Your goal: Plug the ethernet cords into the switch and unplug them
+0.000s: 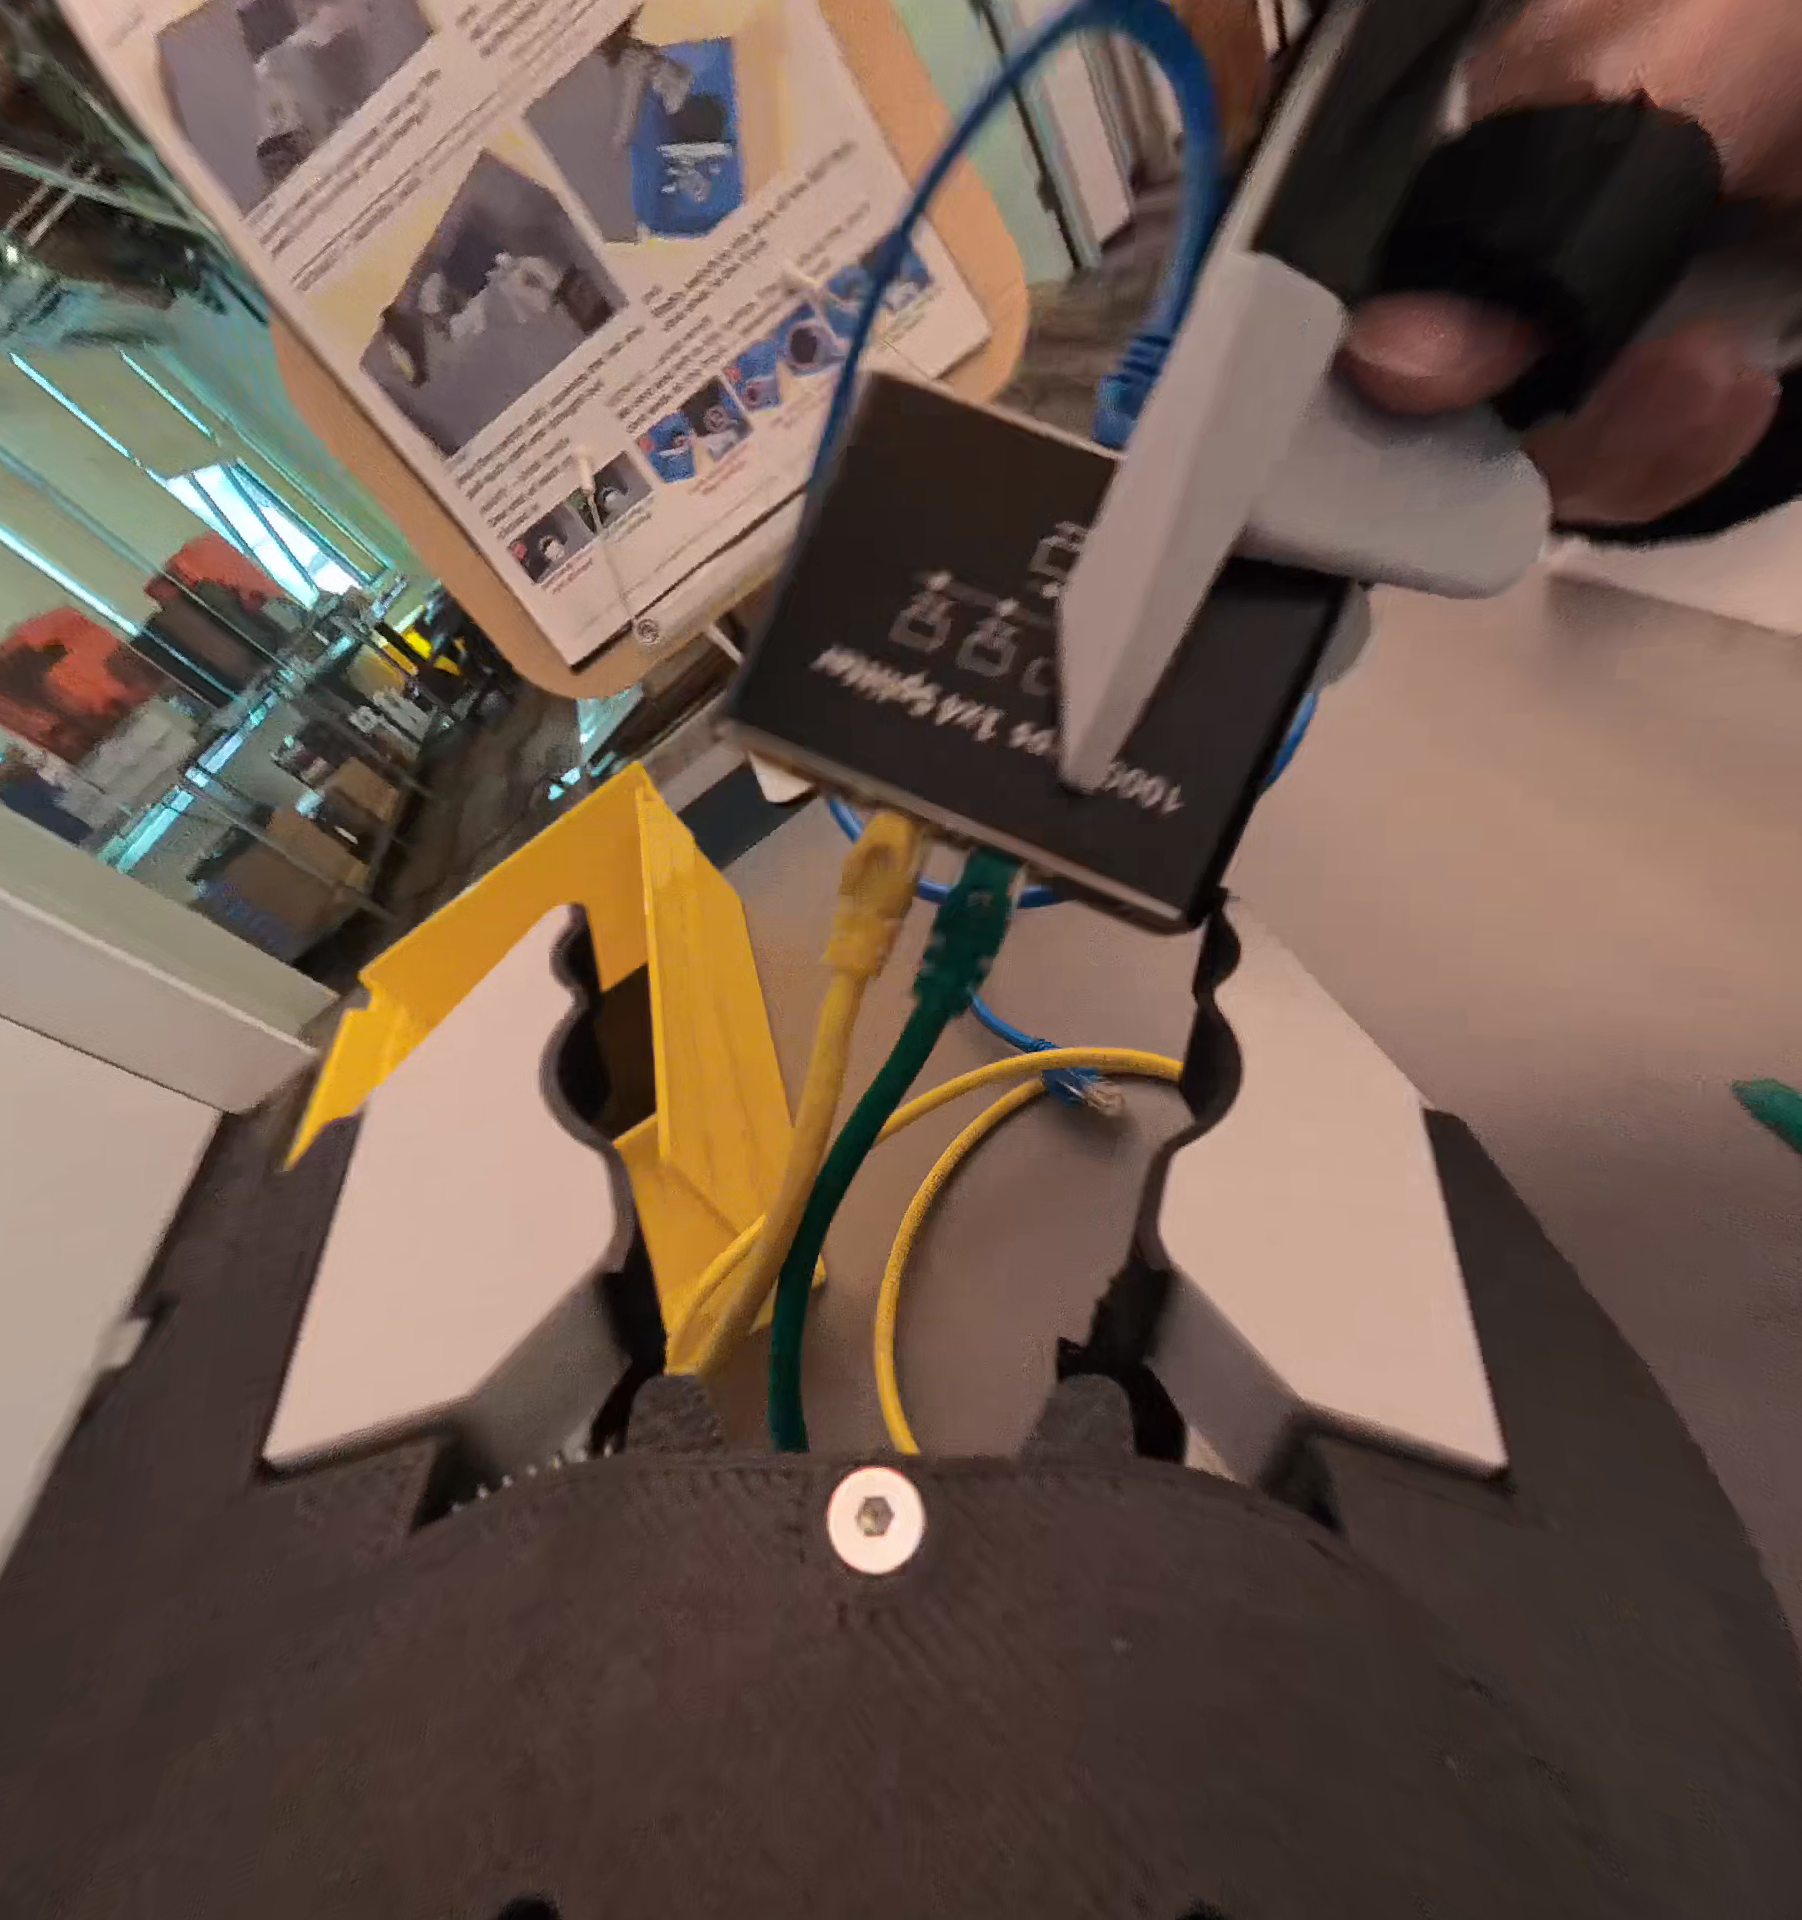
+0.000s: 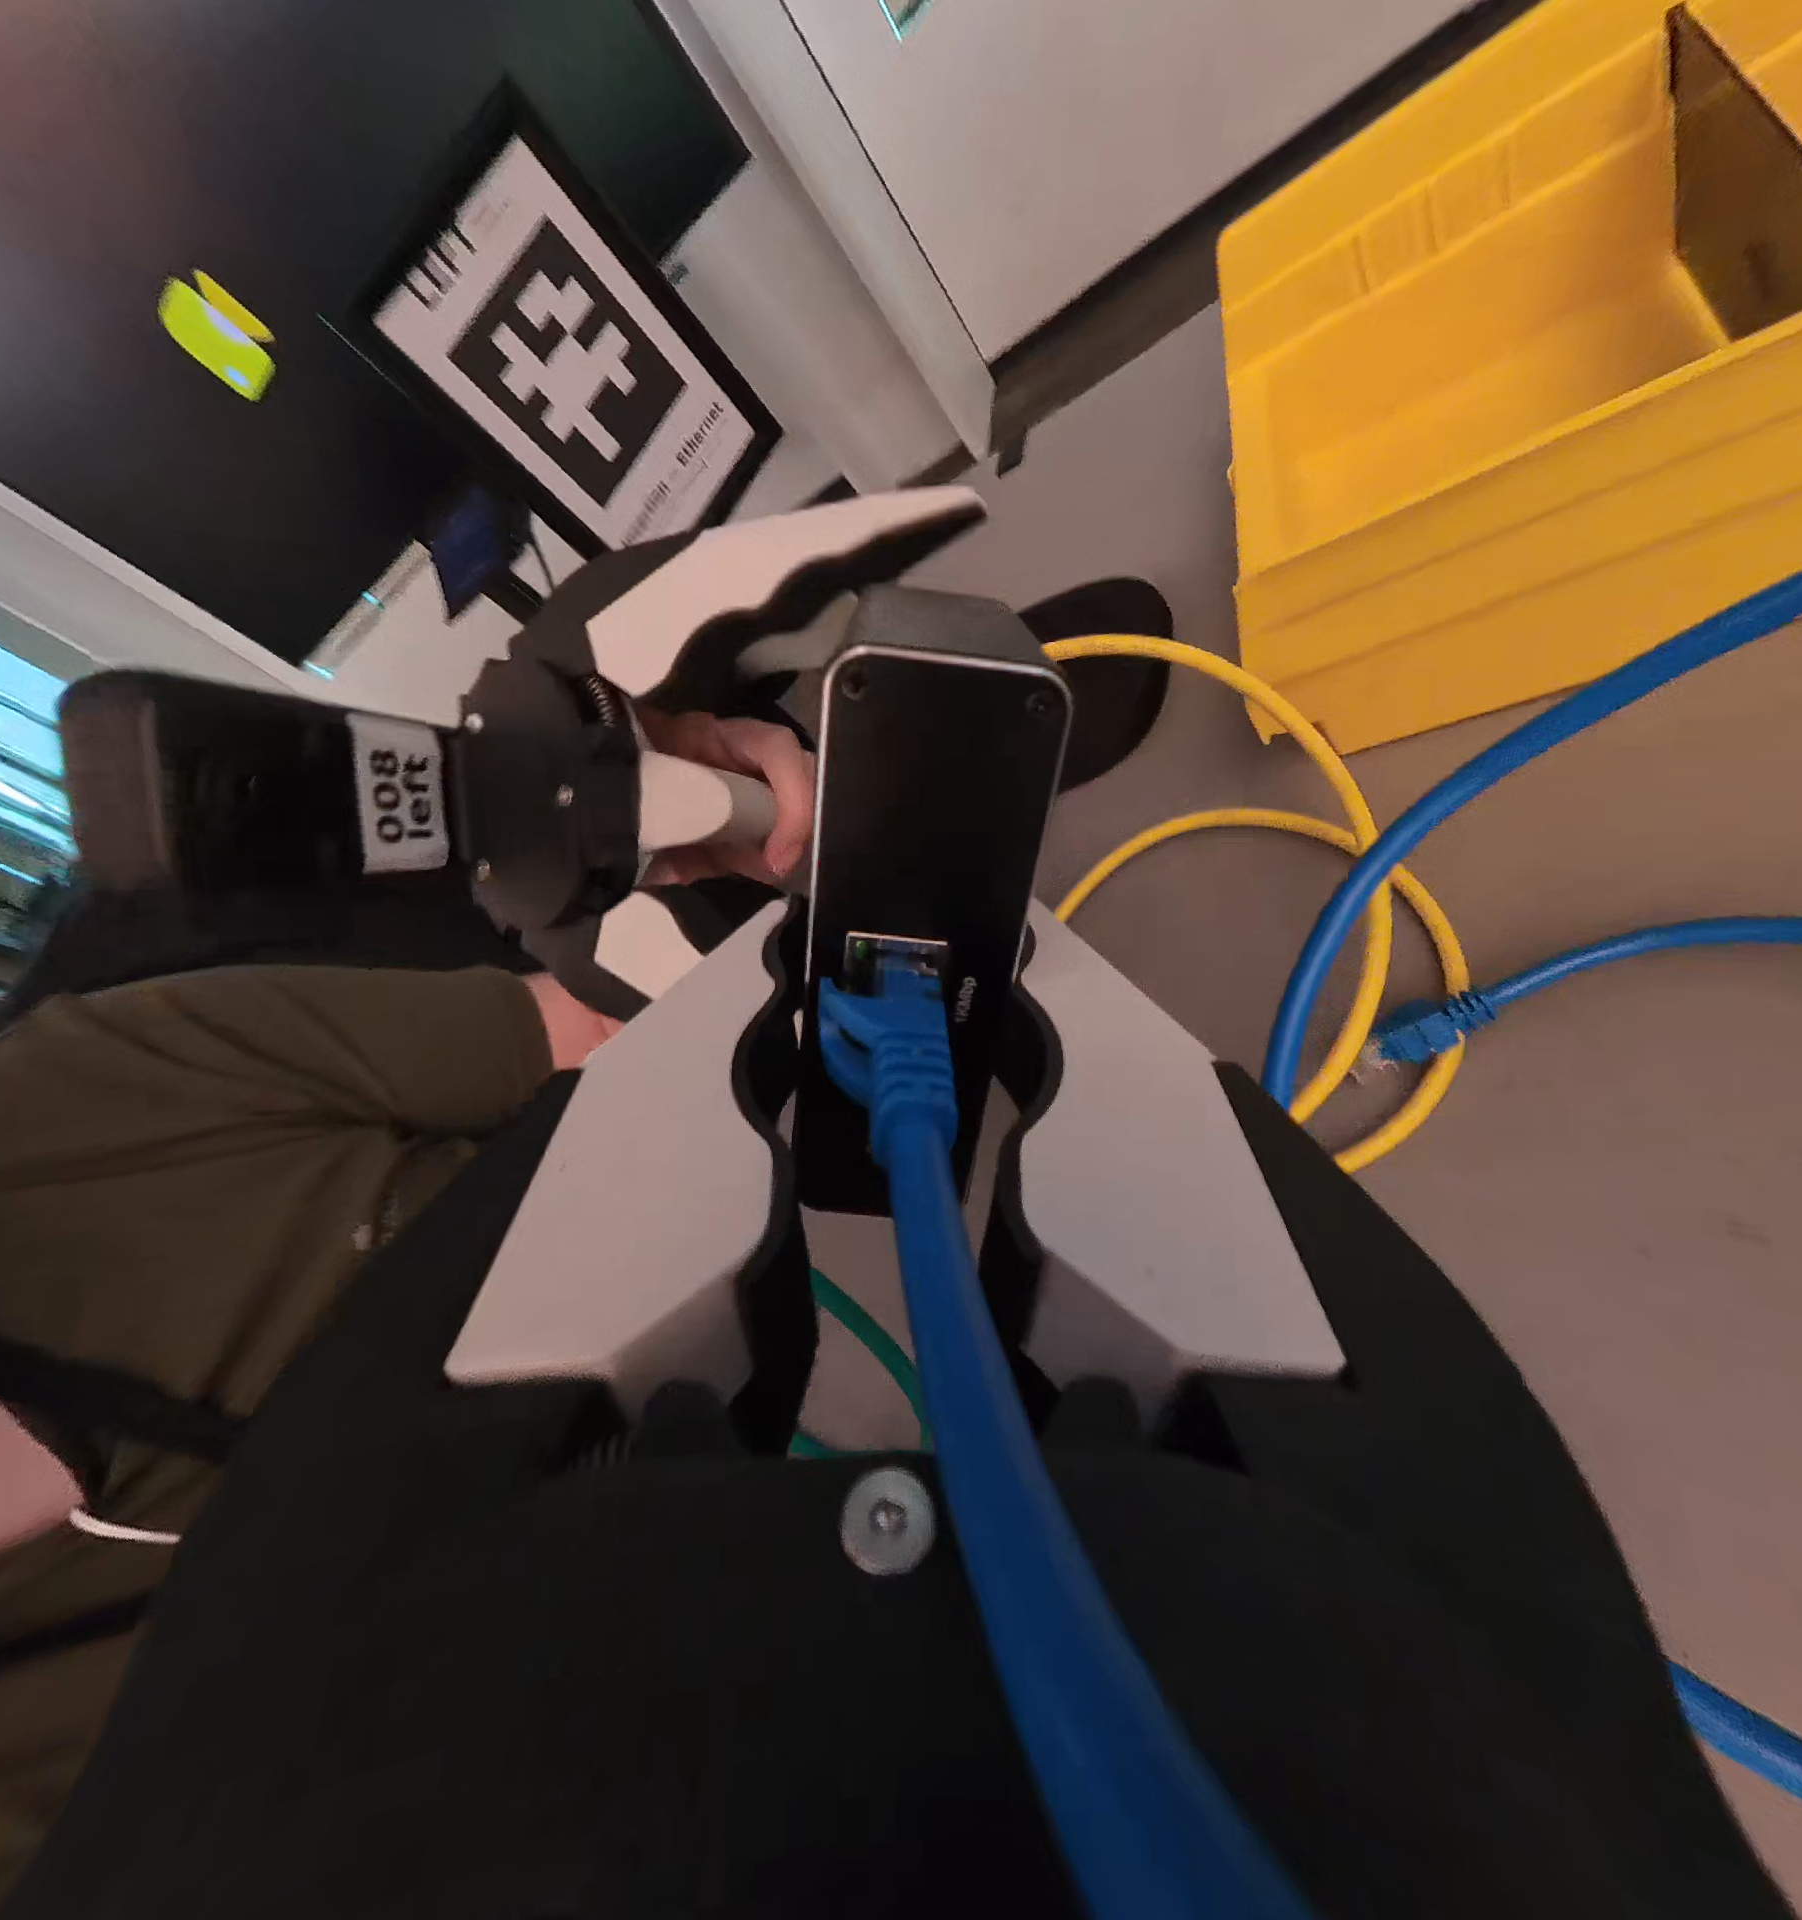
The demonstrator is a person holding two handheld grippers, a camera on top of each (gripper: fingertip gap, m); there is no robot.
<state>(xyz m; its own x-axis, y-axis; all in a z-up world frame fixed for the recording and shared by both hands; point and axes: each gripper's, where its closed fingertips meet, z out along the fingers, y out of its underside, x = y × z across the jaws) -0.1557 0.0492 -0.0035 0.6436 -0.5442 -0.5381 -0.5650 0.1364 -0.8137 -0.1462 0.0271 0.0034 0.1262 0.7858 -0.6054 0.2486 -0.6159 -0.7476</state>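
switch held up off the surface, pinched in the right claw so its ports face the spread, empty left claw; yellow plug and green plug seated there, blue cord in the opposite end

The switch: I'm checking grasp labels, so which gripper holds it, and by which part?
The right gripper clamps the black switch across its two broad faces, near the end with the blue cord. The left gripper is open, holding nothing.
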